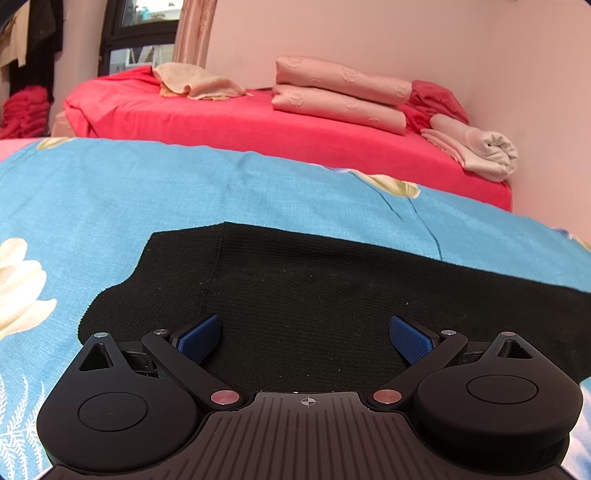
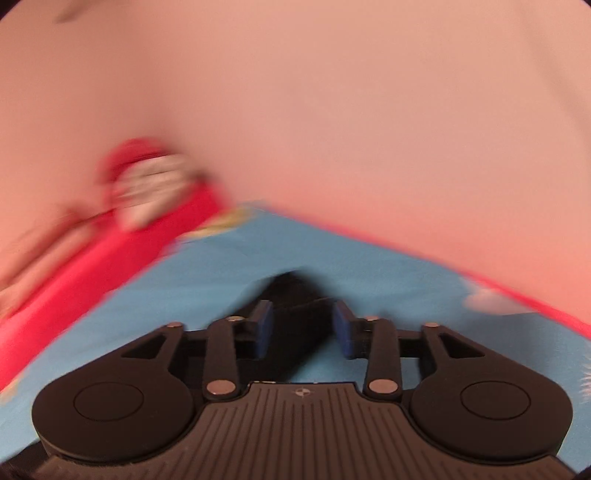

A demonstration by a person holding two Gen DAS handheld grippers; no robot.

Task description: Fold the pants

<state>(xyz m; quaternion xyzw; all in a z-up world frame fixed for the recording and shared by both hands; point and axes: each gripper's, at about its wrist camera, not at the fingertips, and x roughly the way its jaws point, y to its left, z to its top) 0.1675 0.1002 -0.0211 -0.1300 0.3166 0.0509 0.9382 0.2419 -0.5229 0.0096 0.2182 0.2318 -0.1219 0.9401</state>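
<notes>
Black pants [image 1: 295,295] lie flat on the blue bed sheet [image 1: 147,192], apparently mid-fold. Left tool [image 1: 304,338] spread wide above them, empty. Right tool [image 2: 303,328] partly open around a pants end, not clamped.

Home bedroom: beds [image 1: 258,125], folded bedding [image 1: 340,92].

wall [image 1: 406,37]: plain pink, 12 to 3 o'clock | window [image 1: 144,22]: dark frame, 11 o'clock | curtain [image 1: 194,29]: pink, beside window | red bed [image 1: 221,125]: 12 o'clock, stacked folded bedding [image 1: 340,92] | floral blue sheet [image 1: 147,192]: foreground
</notes>
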